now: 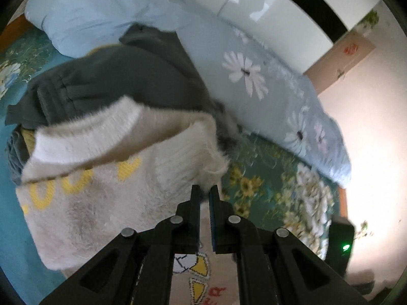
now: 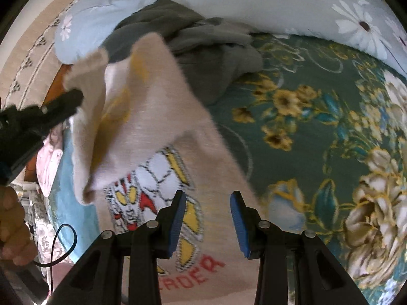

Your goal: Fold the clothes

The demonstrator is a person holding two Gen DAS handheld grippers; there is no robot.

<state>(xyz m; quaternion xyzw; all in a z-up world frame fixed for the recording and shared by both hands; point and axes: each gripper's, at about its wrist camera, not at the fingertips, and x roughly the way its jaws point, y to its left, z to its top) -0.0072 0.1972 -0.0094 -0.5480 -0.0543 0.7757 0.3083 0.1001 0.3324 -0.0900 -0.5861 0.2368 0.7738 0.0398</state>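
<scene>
A cream fuzzy sweater with yellow letters and a cartoon print lies on the bed. My left gripper is shut on a fuzzy ribbed edge of it. In the right wrist view the left gripper holds that part of the sweater lifted and folded over the printed front. My right gripper hovers open over the printed front, with nothing pinched between its blue pads.
A dark grey garment lies crumpled behind the sweater. A light blue daisy quilt runs along the back. The green floral sheet spreads to the right. A person's hand and a black cable are at the left.
</scene>
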